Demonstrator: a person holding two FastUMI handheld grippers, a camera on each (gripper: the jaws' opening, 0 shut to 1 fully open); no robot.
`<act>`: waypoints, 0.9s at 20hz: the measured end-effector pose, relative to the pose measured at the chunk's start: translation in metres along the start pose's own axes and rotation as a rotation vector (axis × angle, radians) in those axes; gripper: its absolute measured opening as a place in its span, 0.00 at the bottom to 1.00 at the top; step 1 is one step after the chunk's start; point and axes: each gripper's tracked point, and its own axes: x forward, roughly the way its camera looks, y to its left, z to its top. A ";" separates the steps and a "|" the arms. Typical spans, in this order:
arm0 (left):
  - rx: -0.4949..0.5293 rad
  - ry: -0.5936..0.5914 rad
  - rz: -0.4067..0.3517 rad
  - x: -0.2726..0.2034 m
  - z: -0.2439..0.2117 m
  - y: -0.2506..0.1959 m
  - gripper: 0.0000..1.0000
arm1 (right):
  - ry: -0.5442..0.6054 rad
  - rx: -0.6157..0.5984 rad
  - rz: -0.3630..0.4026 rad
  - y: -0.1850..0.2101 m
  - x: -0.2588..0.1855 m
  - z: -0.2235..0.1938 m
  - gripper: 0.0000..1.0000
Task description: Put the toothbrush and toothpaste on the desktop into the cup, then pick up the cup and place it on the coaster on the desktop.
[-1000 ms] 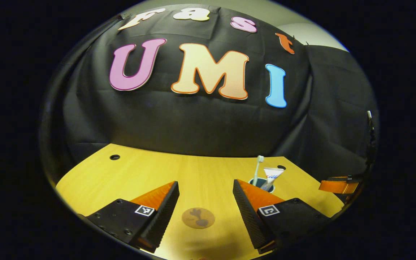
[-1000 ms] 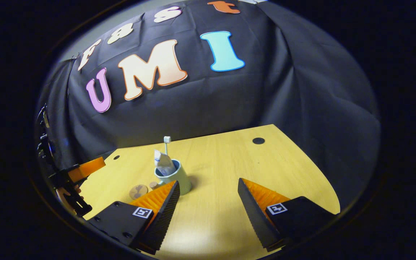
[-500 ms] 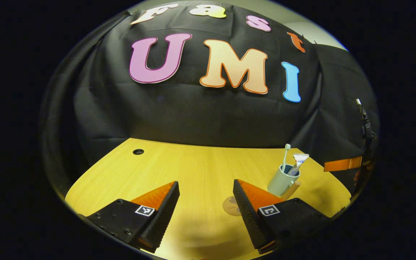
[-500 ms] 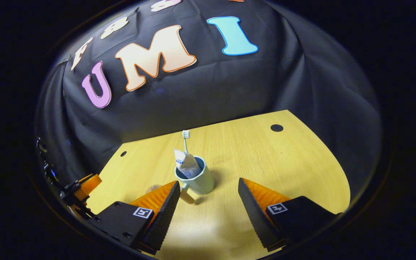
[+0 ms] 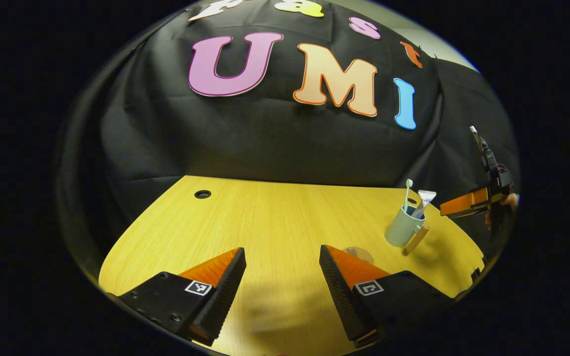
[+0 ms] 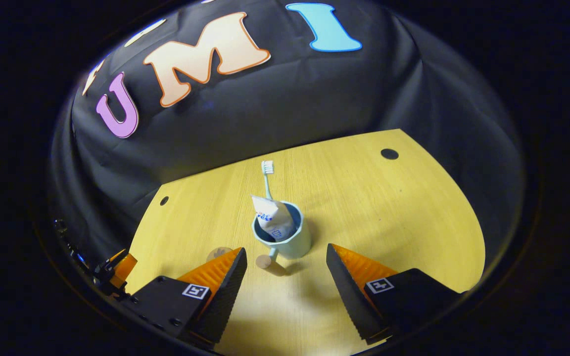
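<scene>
A pale green cup (image 6: 287, 241) with a wooden handle (image 6: 270, 262) stands upright on the yellow desktop (image 6: 374, 207). In it stand a toothbrush (image 6: 266, 176) and a white toothpaste tube (image 6: 273, 223). My right gripper (image 6: 285, 291) is open, the cup just ahead of its fingertips, nothing between them. A round brown coaster (image 6: 218, 253) lies left of the cup, half hidden by a finger. In the left gripper view the cup (image 5: 403, 230) stands far right, with the coaster (image 5: 359, 254) just left of it. My left gripper (image 5: 282, 291) is open over bare desktop.
The desktop has cable holes (image 6: 389, 154) (image 6: 164, 200) (image 5: 202, 194) near its back edge, under the black cloth wall. The right gripper (image 5: 467, 204) and a hand show at the right edge of the left gripper view. The left gripper (image 6: 117, 266) sits low left in the right gripper view.
The right gripper has closed in on the cup, which now sits centred just ahead of its fingers. The left gripper has swung away, so cup and coaster slid to the right of its view.
</scene>
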 end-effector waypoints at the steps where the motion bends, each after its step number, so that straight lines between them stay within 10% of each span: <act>1: -0.002 0.006 -0.003 0.000 -0.002 0.002 0.89 | 0.021 -0.006 -0.006 0.003 0.006 -0.003 0.94; 18: -0.044 0.089 -0.091 0.000 -0.037 0.017 0.89 | 0.331 0.004 -0.131 0.010 0.060 -0.029 0.93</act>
